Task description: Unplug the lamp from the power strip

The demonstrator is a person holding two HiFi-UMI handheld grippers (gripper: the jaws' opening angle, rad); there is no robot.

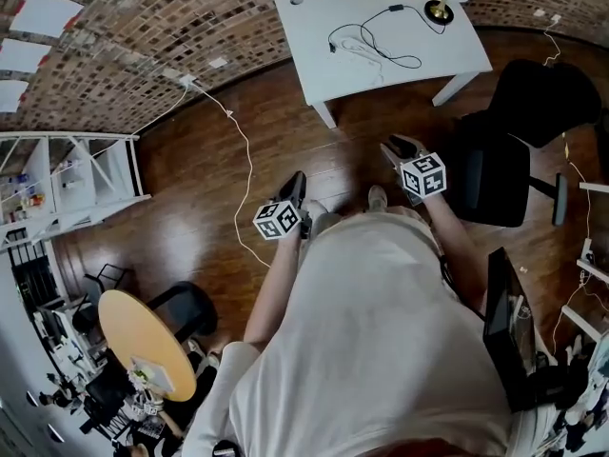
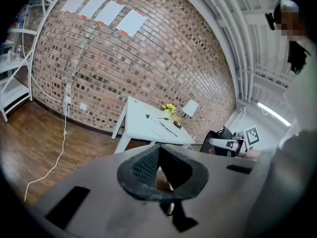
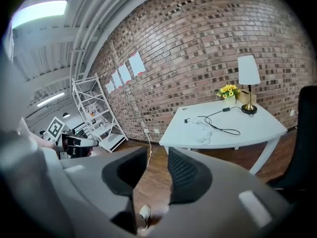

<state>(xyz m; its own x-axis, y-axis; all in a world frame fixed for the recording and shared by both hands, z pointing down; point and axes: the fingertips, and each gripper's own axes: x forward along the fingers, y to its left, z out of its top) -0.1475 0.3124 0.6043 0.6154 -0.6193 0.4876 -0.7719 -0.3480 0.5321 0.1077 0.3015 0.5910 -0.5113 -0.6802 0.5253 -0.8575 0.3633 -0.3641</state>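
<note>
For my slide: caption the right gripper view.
Right gripper, jaws open and empty, facing a white table with lamp, flowers and cord.

We hold our left gripper (image 1: 298,184) out in front of us, on the left side, with its nose tipped down a bit. Its two jaws touch at the tips, and nothing is between them. We hold our right gripper (image 1: 400,148) a little farther ahead, also tipped down. Its jaws stand apart, with nothing between them. Our left arm (image 1: 274,288) and right arm (image 1: 459,241) both reach forward. The two grippers are well apart.
</note>
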